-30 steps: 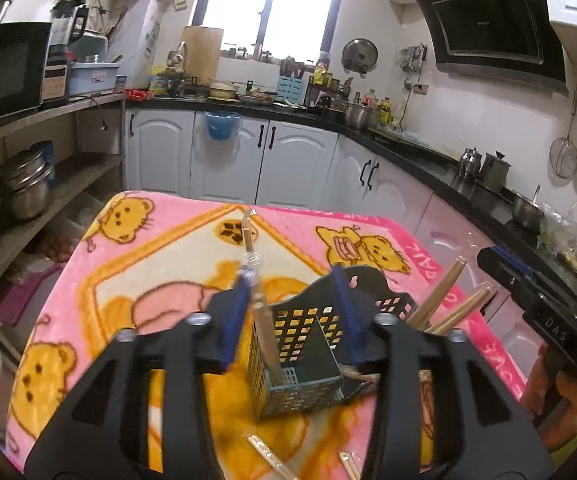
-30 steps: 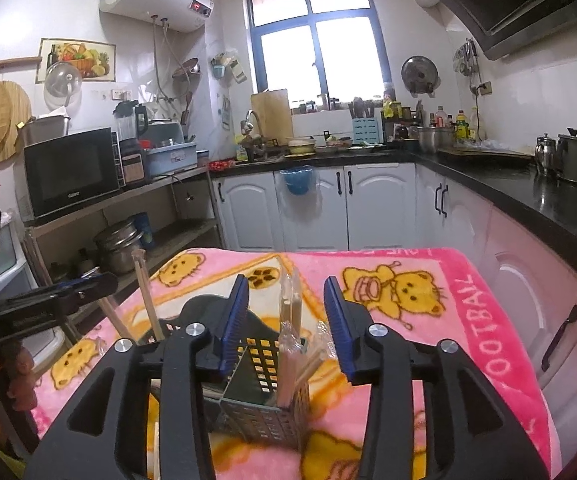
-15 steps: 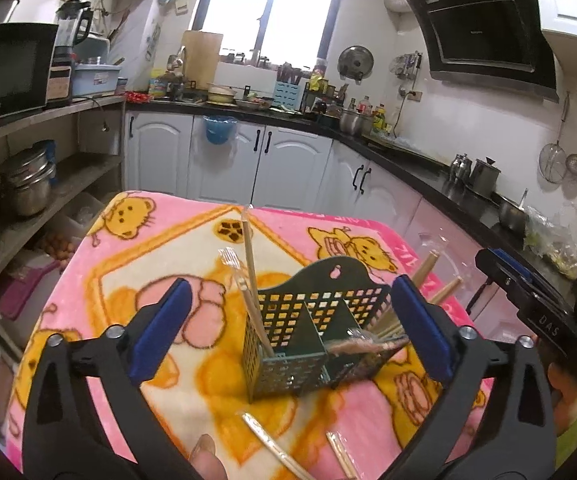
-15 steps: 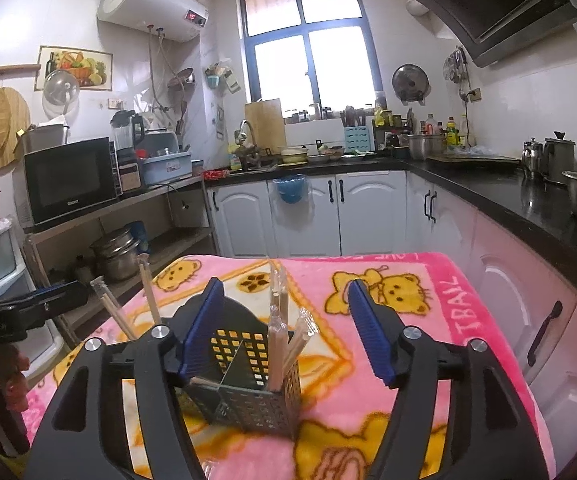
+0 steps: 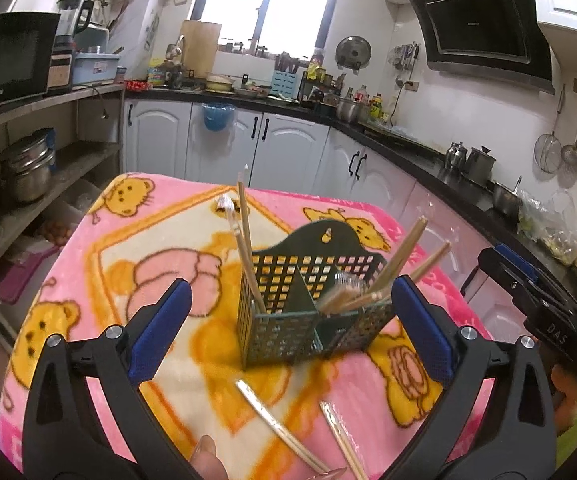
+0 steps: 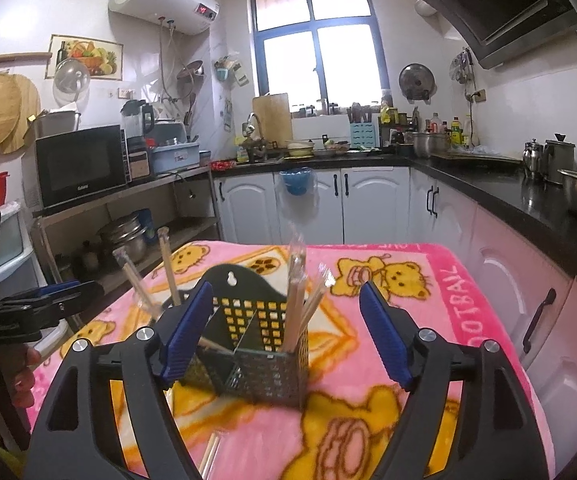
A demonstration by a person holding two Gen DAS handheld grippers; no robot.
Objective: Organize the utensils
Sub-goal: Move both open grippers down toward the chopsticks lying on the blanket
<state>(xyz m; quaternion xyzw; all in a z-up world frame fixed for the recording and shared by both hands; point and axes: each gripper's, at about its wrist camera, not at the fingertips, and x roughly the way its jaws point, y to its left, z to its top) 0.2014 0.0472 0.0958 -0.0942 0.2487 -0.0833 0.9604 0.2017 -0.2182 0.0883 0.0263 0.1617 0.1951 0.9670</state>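
Pink blanket (image 6: 464, 304) reads "FOOTBALL"; left gripper (image 5: 288, 332) gapes empty, right gripper (image 6: 286, 338) opening, gripping nothing.

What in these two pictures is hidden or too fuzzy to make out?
- Left wrist view: the two loose chopsticks run off the bottom edge, blurred.
- Left wrist view: the sticks in the basket's right compartment blur together; no count possible.
- Right wrist view: the left gripper is cut off by the left edge.

Daylit kitchen window (image 6: 317, 38), white cabinets (image 6: 372, 206), black counters (image 6: 500, 188)
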